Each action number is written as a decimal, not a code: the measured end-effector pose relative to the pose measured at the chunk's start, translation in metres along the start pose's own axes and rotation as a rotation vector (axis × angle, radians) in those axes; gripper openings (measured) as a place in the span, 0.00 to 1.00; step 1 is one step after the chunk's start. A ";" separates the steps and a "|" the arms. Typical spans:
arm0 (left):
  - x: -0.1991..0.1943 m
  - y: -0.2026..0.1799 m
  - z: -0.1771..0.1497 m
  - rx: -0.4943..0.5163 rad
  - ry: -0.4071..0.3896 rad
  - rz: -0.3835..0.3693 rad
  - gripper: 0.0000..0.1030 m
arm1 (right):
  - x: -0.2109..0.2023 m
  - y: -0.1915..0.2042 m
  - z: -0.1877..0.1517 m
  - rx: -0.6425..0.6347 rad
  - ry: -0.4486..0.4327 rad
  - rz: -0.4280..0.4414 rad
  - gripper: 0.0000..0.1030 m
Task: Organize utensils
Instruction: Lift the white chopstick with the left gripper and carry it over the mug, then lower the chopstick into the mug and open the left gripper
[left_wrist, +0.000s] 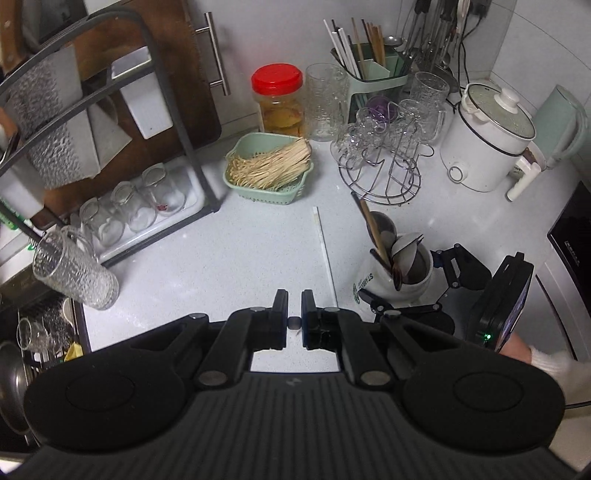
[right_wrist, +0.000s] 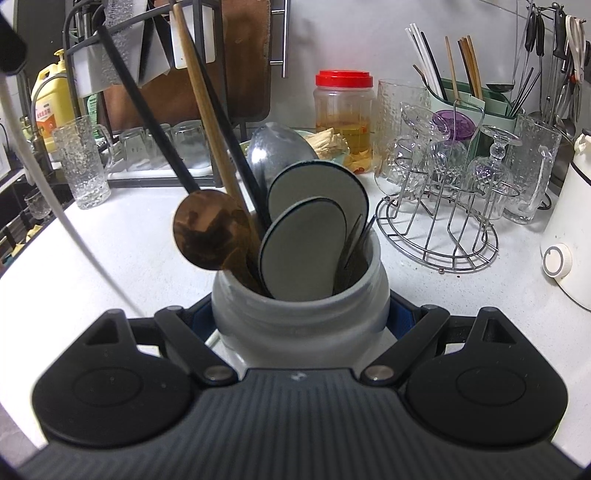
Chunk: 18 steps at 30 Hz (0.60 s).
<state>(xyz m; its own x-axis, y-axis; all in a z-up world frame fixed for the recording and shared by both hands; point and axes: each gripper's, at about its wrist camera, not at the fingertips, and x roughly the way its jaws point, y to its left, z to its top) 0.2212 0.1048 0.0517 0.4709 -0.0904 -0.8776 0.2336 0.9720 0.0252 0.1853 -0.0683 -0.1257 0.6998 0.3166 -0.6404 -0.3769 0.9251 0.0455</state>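
My left claw (left_wrist: 294, 308) hangs above the counter (left_wrist: 221, 258) with its jaws pressed nearly together, nothing gripped between the pads. My right claw (right_wrist: 300, 314) is clamped on the white jar (right_wrist: 300, 325), one blue pad on each flank, the jar standing upright on the counter. The jar holds the utensils: a wooden spoon (right_wrist: 212, 234) bowl-up, a steel spoon (right_wrist: 275, 149) behind it, two pale flat spoon bowls (right_wrist: 304, 247) edged in dark trim, and a wooden handle (right_wrist: 203, 107) leaning up and left (two black handles lean the same way). One white chopstick (left_wrist: 325, 254) lies loose on the counter, just left of the jar in the left view and ahead of my left claw. Farther back sit a green basket (left_wrist: 291, 192) of thin sticks, probably toothpicks or skewers, a red-lidded jar (left_wrist: 277, 99), a wire glass rack (left_wrist: 384, 181) and a green caddy (left_wrist: 373, 79) with upright chopsticks.
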 end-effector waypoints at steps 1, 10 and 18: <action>0.001 0.000 0.002 0.007 0.004 -0.002 0.08 | 0.000 0.000 0.000 0.000 -0.001 -0.001 0.88; -0.002 -0.006 0.011 0.022 0.018 -0.035 0.08 | 0.002 0.000 0.000 0.000 -0.003 0.000 0.88; -0.036 -0.017 0.031 0.042 -0.008 -0.067 0.08 | 0.002 -0.001 0.000 -0.006 0.001 0.009 0.88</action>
<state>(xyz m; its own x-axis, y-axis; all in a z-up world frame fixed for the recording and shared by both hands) 0.2266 0.0850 0.0978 0.4596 -0.1565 -0.8742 0.2998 0.9539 -0.0132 0.1874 -0.0687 -0.1270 0.6955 0.3247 -0.6410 -0.3868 0.9210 0.0469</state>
